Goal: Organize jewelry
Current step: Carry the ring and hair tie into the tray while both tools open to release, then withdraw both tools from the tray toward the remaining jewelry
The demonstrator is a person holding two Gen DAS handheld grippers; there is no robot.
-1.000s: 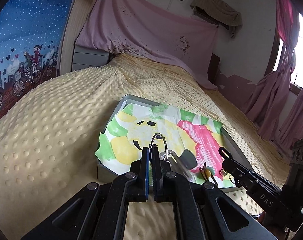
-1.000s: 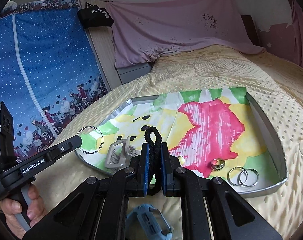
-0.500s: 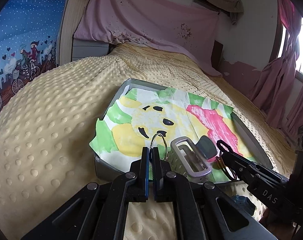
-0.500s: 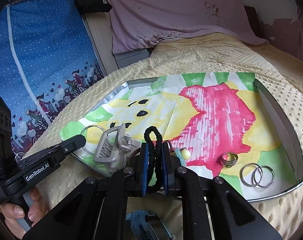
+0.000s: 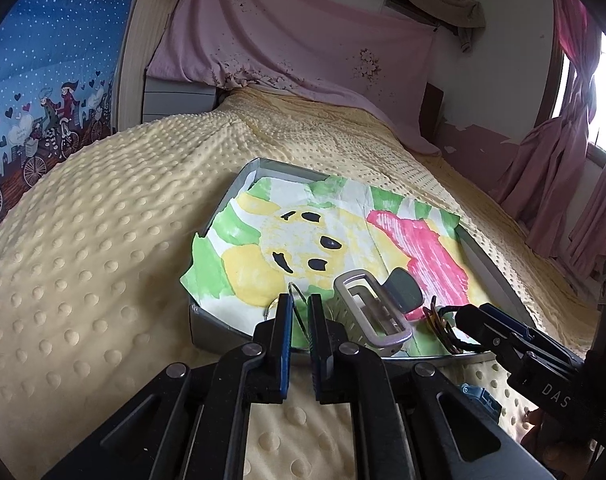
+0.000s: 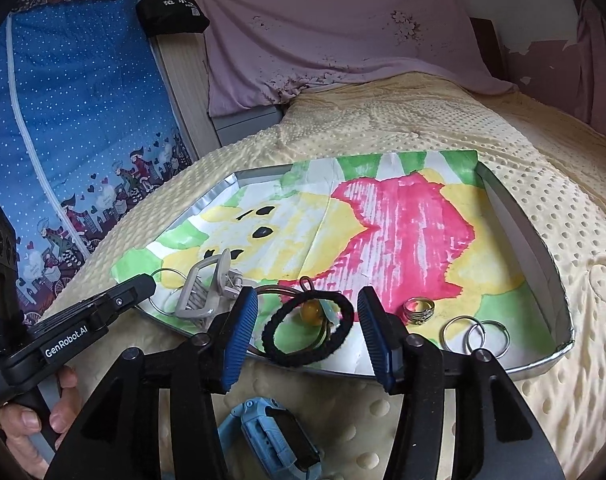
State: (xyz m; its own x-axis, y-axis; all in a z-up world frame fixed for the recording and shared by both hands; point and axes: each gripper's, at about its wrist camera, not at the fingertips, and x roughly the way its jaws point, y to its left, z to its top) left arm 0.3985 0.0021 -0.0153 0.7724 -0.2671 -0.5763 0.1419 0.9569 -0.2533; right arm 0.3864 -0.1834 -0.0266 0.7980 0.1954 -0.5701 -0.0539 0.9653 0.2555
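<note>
A silver tray [image 6: 543, 248] lined with a painted paper sits on the yellow bedspread. My right gripper [image 6: 307, 295] is open wide at the tray's near edge. A black hair tie [image 6: 303, 354] lies flat between its fingers, beside a yellow bead [image 6: 311, 314]. My left gripper [image 5: 301, 314] has its fingers slightly parted at the tray's left corner, with a thin key ring [image 5: 295, 300] standing loose in the gap. The same key ring [image 6: 167, 274] shows beside the left gripper's tip [image 6: 145, 282]. A grey claw clip [image 5: 373, 314] rests between the two grippers.
A silver band ring [image 6: 419, 310] and two linked key rings [image 6: 475, 332] lie at the tray's near right. A blue watch [image 6: 275, 436] lies on the bedspread under my right gripper. A hand [image 6: 27, 412] holds the left gripper's handle. Pink cloth and a blue board line the back.
Both grippers came down to the tray's near edge. The right one opened and dropped the black hair tie onto the tray. The left gripper's fingers parted around the key ring.
</note>
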